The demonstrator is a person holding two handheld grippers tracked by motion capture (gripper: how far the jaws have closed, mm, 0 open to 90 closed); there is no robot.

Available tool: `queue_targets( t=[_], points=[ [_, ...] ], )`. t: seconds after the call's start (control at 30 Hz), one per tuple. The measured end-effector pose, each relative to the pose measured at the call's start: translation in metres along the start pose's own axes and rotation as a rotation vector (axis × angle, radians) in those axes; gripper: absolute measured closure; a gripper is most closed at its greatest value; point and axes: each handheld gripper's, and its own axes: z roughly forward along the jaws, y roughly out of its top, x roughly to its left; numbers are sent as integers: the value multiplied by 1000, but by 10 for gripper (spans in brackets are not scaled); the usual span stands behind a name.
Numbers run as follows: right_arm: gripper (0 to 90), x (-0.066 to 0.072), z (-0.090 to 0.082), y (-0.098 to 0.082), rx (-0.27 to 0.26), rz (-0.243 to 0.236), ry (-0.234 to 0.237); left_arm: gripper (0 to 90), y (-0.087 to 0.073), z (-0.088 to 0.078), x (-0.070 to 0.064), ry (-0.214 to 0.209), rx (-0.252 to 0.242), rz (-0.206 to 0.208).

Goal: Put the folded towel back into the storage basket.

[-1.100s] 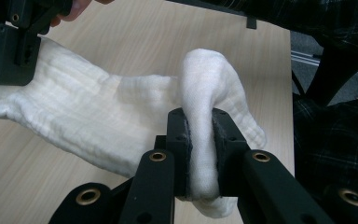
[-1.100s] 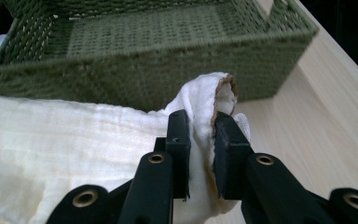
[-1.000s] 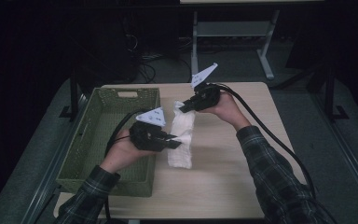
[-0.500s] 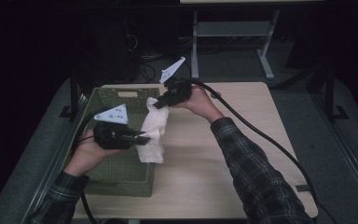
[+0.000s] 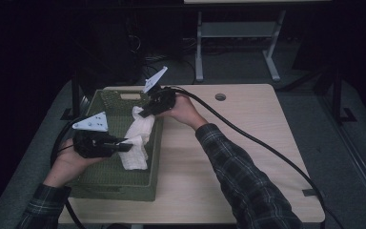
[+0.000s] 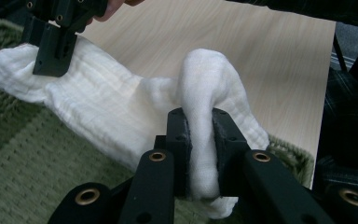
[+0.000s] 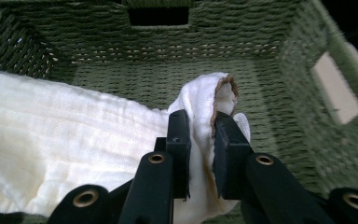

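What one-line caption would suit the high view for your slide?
Left gripper and right gripper each pinch an end of a folded white cloth above a green woven basket.

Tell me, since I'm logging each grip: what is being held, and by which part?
Both claws hold one folded white cloth over the green basket. The left claw pinches a bunched fold at one end; the right claw pinches the opposite end.

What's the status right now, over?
Left gripper and right gripper both shut on the folded white cloth. Cloth held over the green woven basket, one edge draped on its rim. Nothing in the way.
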Motion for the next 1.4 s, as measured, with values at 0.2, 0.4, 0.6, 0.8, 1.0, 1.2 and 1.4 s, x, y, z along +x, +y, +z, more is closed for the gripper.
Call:
queue_targets(
  t=[0.2,0.4,0.6,0.8,1.0,1.2,1.4],
  points=[
    [778,0,17,-6,13,7,7,760,-14,11,4,-20,28,-16],
    [777,-2,24,-10,7,13,11,494,-14,14,7,15,-6,-46],
    [777,-5,27,-10,11,13,-7,445,-11,19,7,16,-34,-63],
    [777,-18,28,-9,-3,20,-32,437,-11,29,6,10,-36,-64],
    [697,-30,28,-10,15,27,-53,433,-10,33,6,3,-35,-64],
    [479,-32,18,-7,-22,33,-130,401,-4,36,6,10,-51,-64],
    [400,-31,2,-7,-39,70,-126,371,6,43,3,8,-64,-78]
  ],
)
